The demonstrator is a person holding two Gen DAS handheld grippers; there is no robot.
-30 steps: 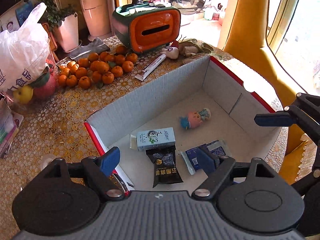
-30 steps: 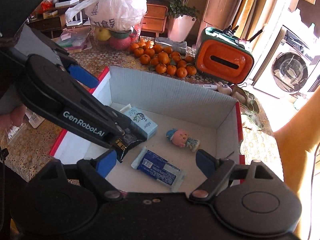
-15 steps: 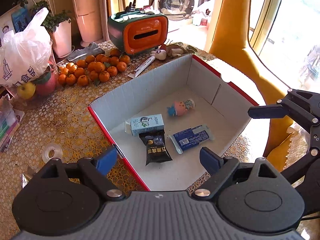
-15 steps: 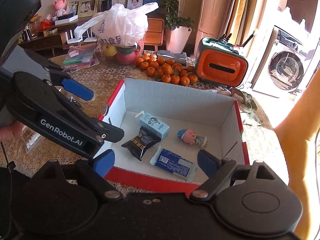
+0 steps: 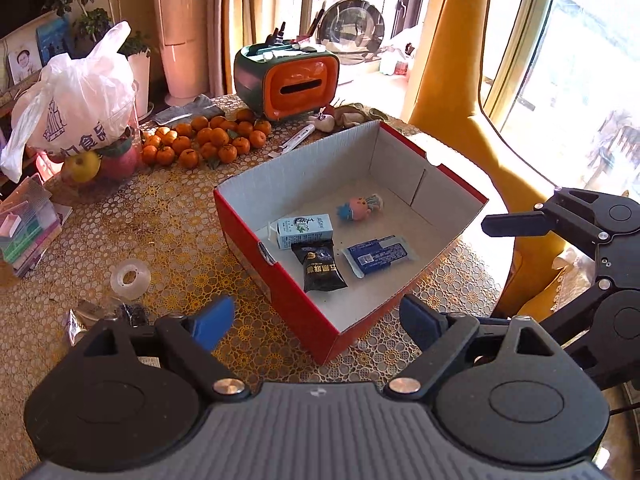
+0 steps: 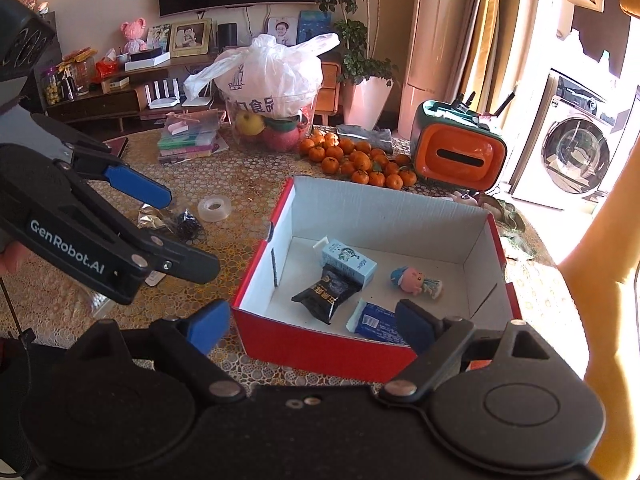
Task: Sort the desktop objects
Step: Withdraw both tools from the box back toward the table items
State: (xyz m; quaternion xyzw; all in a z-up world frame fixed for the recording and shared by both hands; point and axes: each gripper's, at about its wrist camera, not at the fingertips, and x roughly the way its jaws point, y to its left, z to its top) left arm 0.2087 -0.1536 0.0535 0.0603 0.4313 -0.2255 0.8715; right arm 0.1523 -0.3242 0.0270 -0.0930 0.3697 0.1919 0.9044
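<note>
A red cardboard box [image 5: 280,284] [image 6: 320,346] with a white inside stands on the patterned table. It holds a small light-blue carton [image 5: 306,231] [image 6: 349,262], a black snack packet [image 5: 318,266] [image 6: 326,294], a blue wrapped pack [image 5: 378,255] [image 6: 374,322] and a small pink-and-blue doll [image 5: 360,207] [image 6: 416,280]. My left gripper [image 5: 316,322] hovers open above the box's near corner, holding nothing. My right gripper [image 6: 312,326] is open too, over the box's near wall. On the table left of the box lie a clear tape roll [image 5: 130,278] [image 6: 215,208], a silver foil packet [image 5: 82,318] [image 6: 150,216] and a small dark bundle [image 6: 188,220].
A pile of oranges [image 5: 208,140] [image 6: 360,160], an orange-and-green tissue box [image 5: 286,82] [image 6: 458,152], a white plastic bag over fruit [image 5: 76,112] [image 6: 268,80] and stacked booklets [image 6: 188,140] sit at the table's far side. A yellow chair [image 5: 452,80] stands to the right.
Both grippers have pulled back and up, out of the box, so the whole box and the table left of it now show. The box's contents have not moved.
</note>
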